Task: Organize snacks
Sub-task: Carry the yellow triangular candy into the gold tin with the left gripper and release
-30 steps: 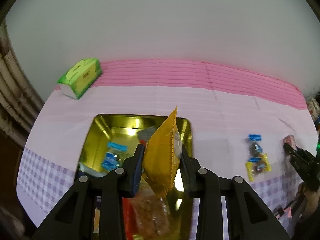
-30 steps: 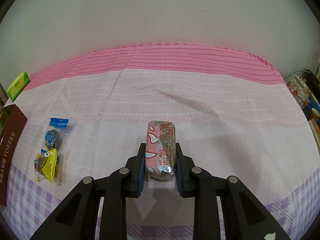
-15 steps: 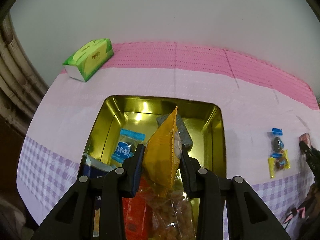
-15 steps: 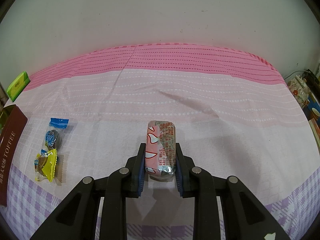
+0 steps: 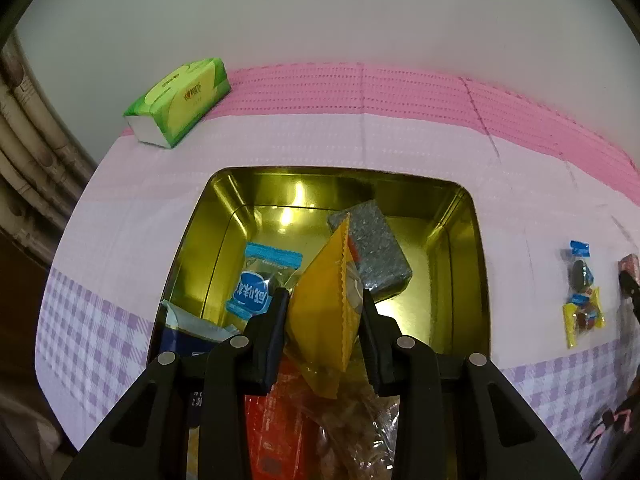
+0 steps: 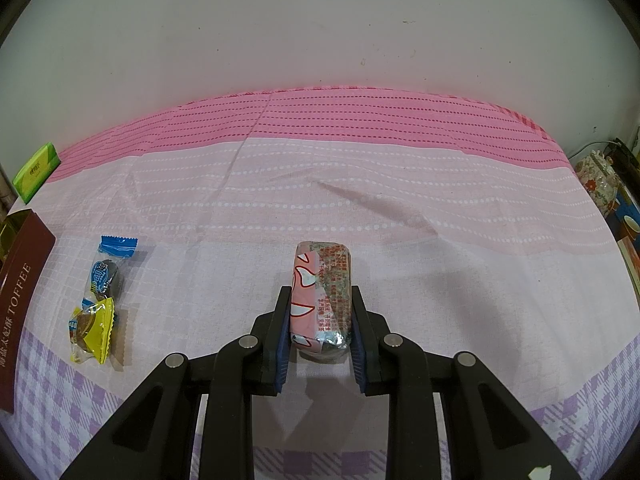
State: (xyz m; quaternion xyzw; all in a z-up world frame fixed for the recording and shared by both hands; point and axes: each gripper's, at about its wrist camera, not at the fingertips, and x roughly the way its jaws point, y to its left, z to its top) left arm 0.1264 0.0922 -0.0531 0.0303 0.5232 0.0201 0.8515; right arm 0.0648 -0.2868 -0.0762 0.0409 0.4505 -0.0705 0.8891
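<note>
Hovering over the open gold metal tin (image 5: 464, 216), left gripper (image 5: 324, 312) pinching a flat yellow foil packet (image 5: 320, 312) between both fingers, packet standing on edge above the tin's near half. Long axis running up and away from the camera, serrated seam facing right, top corner aimed at the tin's far wall. Already lying in the tin: a blue-and-white wrapped sweet (image 5: 256, 280), a grey speckled block (image 5: 372, 248), red and clear packs at the near end. Step in hand looks like the drop-off; next move likely calls for a slight lowering and a spreading of the fingers so the packet falls flat on the bare floor at the tin's near right.

Right of the tin on the pink and lilac cloth (image 6: 440, 208), a blue-wrapped dark sweet (image 6: 105, 276) and a yellow-wrapped sweet (image 6: 92, 328) waiting. Further right, right gripper (image 6: 321, 316) closed on a pink and silver wrapped bar (image 6: 322, 288), down at the cloth, long axis pointing straight ahead toward the wall. Probably next for a lift and carry left to the tin.
</note>
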